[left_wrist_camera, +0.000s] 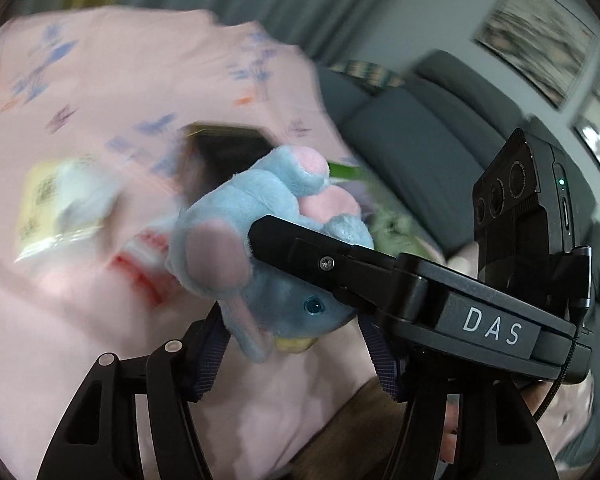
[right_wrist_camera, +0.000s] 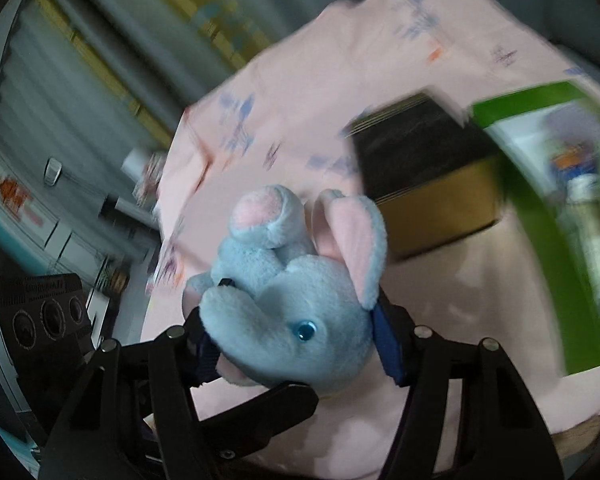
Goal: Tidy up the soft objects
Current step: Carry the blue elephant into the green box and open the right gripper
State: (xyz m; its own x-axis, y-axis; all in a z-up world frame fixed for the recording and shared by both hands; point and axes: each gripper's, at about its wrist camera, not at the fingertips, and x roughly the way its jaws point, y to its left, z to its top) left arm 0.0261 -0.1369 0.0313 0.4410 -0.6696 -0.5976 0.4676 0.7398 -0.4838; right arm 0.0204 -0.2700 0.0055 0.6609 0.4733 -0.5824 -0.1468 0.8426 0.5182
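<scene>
left gripper and right gripper both clamp the plush elephant | lifted above the pink-clothed desk, likely a handover | green box at 3 o'clock looks its destination

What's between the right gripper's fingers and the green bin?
In the right wrist view, the fingers clamp the blue plush elephant; beyond it only bare pink tablecloth stretches to the green bin, with the cardboard box behind.

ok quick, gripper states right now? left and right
Left gripper: shut on the blue elephant plush, pads pinching its head.
Right gripper: shut on the same blue elephant plush; its finger also shows across the toy in the left wrist view.
</scene>
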